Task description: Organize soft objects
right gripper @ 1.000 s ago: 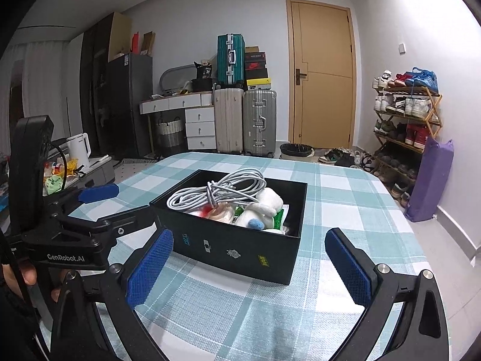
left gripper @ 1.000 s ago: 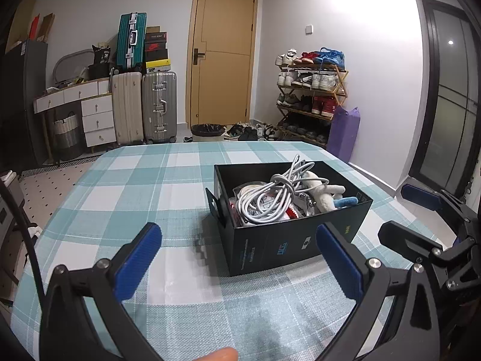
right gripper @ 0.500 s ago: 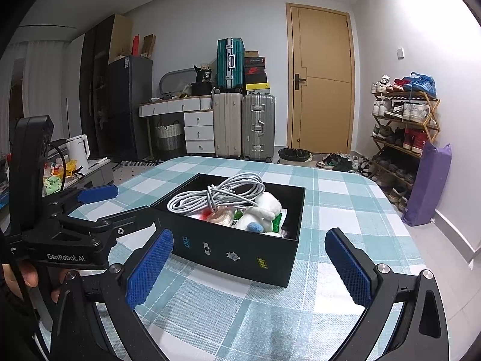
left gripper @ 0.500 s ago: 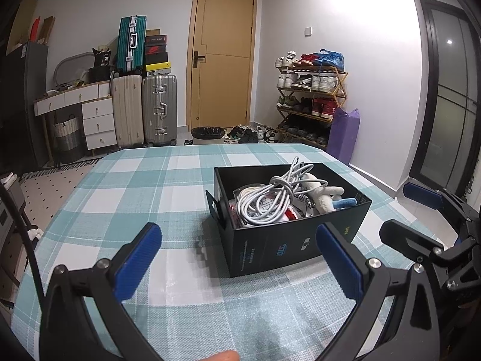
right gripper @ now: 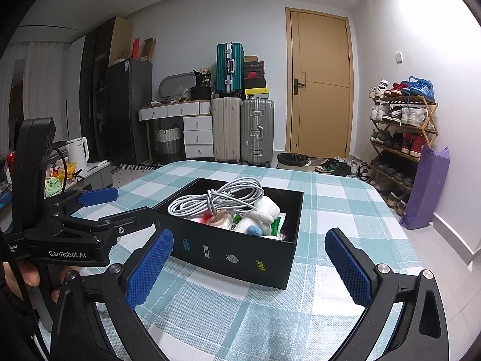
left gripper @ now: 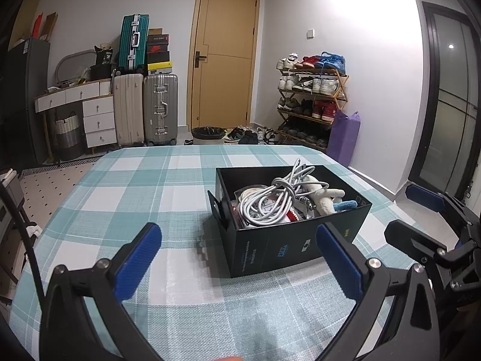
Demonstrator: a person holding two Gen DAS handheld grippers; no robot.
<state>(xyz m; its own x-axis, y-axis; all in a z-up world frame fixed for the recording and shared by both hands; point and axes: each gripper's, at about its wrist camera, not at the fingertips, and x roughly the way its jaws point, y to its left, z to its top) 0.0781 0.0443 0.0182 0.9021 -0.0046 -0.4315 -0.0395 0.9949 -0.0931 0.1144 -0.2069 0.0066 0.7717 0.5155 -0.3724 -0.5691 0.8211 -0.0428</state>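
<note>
While both grippers gape empty, the black box (left gripper: 288, 240) sits apparently just ahead.

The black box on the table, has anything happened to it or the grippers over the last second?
Almost nothing. Both views have drifted slightly, so the grippers shifted a little, but neither took hold of anything. The left gripper and the right gripper hang open short of the black box. The white cable and the plush toy lie in the box as before, on the checked tablecloth.
</note>
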